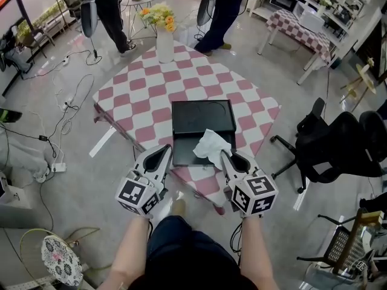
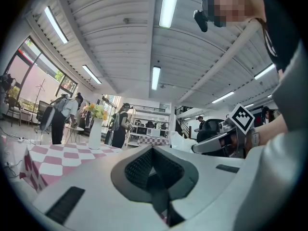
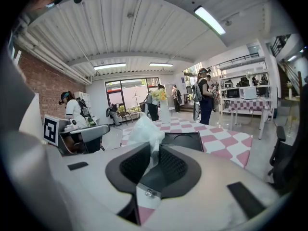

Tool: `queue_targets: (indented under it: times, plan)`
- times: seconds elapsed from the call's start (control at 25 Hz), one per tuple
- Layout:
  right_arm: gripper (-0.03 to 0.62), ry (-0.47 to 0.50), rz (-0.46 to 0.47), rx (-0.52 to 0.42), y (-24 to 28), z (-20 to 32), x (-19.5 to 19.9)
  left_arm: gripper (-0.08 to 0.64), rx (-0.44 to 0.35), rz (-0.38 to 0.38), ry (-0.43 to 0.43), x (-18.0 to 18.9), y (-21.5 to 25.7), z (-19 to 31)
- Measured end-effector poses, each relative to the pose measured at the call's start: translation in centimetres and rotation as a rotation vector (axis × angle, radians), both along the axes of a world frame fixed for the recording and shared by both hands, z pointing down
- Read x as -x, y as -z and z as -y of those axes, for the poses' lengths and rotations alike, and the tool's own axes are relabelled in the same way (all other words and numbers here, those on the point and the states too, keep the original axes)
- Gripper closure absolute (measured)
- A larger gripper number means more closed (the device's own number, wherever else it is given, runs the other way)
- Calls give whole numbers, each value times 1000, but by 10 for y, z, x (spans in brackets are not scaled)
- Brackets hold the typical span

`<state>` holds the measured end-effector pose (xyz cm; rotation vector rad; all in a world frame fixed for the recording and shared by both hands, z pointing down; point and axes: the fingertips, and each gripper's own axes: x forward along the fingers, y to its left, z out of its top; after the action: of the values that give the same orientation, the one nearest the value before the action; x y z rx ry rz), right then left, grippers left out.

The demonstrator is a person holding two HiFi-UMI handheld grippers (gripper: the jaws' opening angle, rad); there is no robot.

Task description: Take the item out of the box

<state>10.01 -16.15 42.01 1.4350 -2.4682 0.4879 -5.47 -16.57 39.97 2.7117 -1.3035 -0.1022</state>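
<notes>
An open black box (image 1: 202, 118) lies on the pink-and-white checked table (image 1: 151, 95), its lid laid back toward the far side. My right gripper (image 1: 225, 156) is shut on a crumpled white paper item (image 1: 211, 144), which it holds over the box's near right corner. In the right gripper view the white item (image 3: 143, 129) sticks up from between the closed jaws of the right gripper (image 3: 153, 150). My left gripper (image 1: 164, 154) hovers at the box's near left corner. In its own view the left gripper (image 2: 153, 152) has its jaws together and nothing in them.
A white vase of yellow flowers (image 1: 164, 38) stands at the table's far corner. Two people stand beyond the table. A black office chair (image 1: 335, 145) is on the right, cables run over the floor on the left, and a second checked table (image 1: 302, 30) stands at the back right.
</notes>
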Motion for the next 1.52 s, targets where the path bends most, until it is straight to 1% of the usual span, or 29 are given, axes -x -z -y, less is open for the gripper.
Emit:
queue_targets:
  times: [0.36,0.92,1.12,1.52]
  plan:
    - [531,-27,-3,-62,22,-8,-4,560,-25,1,1,2,12,-5]
    - [531,-64,-12,-151,41,-23,-8,560,-40,-4,10,9,22,-15]
    - [531,-67,-15,-168,47,-31,-10,560,-48,-6,18,10,32,-21]
    - [531,-78,-25,-215,58,-44,-12,560,-56,-9,23,13,36,-35]
